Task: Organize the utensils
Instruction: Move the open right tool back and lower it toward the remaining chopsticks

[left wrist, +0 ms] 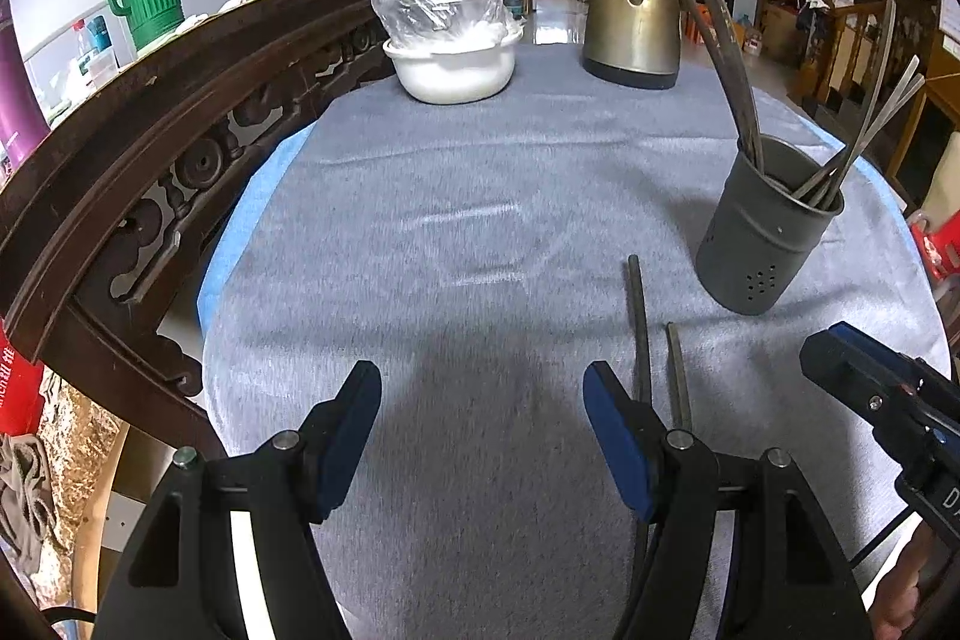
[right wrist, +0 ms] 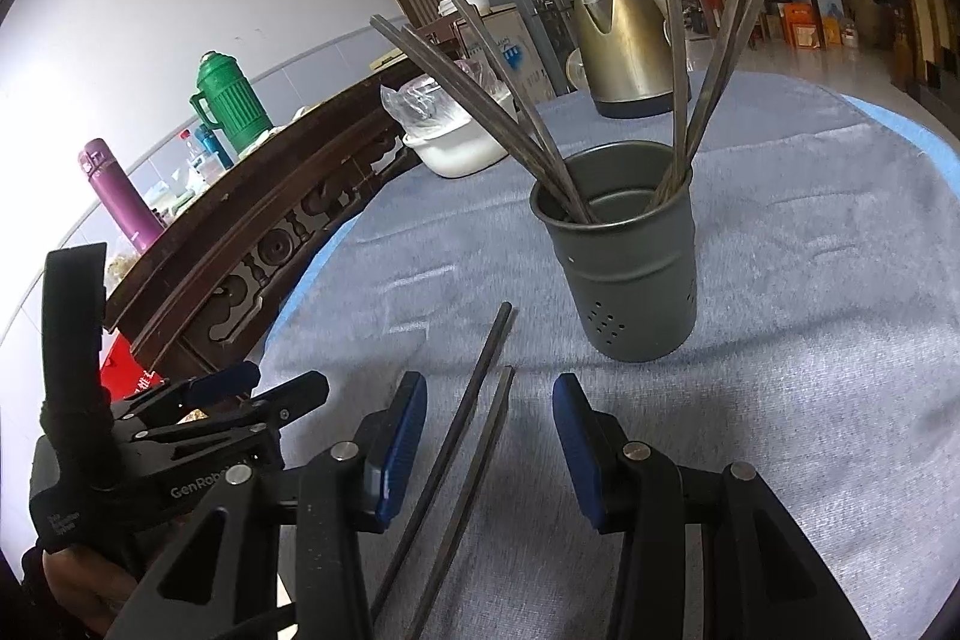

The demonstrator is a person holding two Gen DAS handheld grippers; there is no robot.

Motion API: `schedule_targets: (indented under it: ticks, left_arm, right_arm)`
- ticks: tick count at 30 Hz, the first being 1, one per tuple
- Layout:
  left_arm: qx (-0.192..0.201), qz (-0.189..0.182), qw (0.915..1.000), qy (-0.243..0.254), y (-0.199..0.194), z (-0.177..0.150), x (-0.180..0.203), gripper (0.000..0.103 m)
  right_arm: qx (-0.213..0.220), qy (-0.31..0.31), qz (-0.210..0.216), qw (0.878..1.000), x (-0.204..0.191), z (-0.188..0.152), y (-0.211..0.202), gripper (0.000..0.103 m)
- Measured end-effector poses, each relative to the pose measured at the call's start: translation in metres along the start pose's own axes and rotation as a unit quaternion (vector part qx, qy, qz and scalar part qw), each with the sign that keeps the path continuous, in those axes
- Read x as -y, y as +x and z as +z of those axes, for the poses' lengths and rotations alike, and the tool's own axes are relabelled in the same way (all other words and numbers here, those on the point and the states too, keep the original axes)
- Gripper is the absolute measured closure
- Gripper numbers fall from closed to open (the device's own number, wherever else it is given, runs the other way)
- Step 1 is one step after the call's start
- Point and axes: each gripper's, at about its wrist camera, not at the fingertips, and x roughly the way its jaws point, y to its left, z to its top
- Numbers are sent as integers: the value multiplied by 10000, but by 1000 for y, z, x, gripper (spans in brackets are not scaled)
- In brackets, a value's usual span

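So, working left to right with the grey utensil cup (right wrist: 618, 256) as the landmark: far left of it sits the white bowl (right wrist: 459, 148) with plastic over it, doing nothing. Closer in, the left gripper (left wrist: 483, 409) hangs over the grey cloth (left wrist: 456, 196) left of the cup, jaws wide apart, nothing in them. Then the two loose chopsticks (right wrist: 474, 430) lie side by side on the cloth just in front-left of the cup, tips pointing toward it. The right gripper (right wrist: 489, 418) straddles them, jaws half open, pads not touching yet. Most sticks already stand in the cup. Tip, I'd say: come low, centre both sticks between the pads, squeeze them together, then tilt up before dropping them in.
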Motion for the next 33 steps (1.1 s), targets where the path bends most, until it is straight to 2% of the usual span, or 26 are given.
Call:
schedule_targets:
  ticks: [11, 12, 13, 15, 17, 25, 33]
  left_arm:
    - [-402, -99, 9989, -220, 16, -11, -6, 32]
    - [-447, -116, 9986, -258, 18, -12, -8, 32]
    - [-474, -125, 9984, -280, 19, -12, -9, 32]
    - [-521, -128, 9981, -308, 21, -14, -10, 32]
    - [-552, -107, 9979, -323, 23, -15, -13, 32]
    - [-670, -76, 9965, -496, 29, -19, -23, 32]
    - [-712, -102, 9961, -506, 29, -22, -24, 32]
  right_arm:
    - [-217, 99, 13, 9997, 5, -5, 7, 56]
    - [-248, 68, 0, 9997, 4, -6, 8, 57]
    - [-301, 27, -17, 9995, 2, -7, 11, 63]
    - [-487, -50, -109, 9987, -2, -10, 19, 64]
    - [-635, -57, -130, 9979, -3, -12, 25, 73]
    - [-1267, 4, -250, 9916, -9, -15, 62, 80]
    - [-1590, 130, -344, 9866, -10, -19, 81, 84]
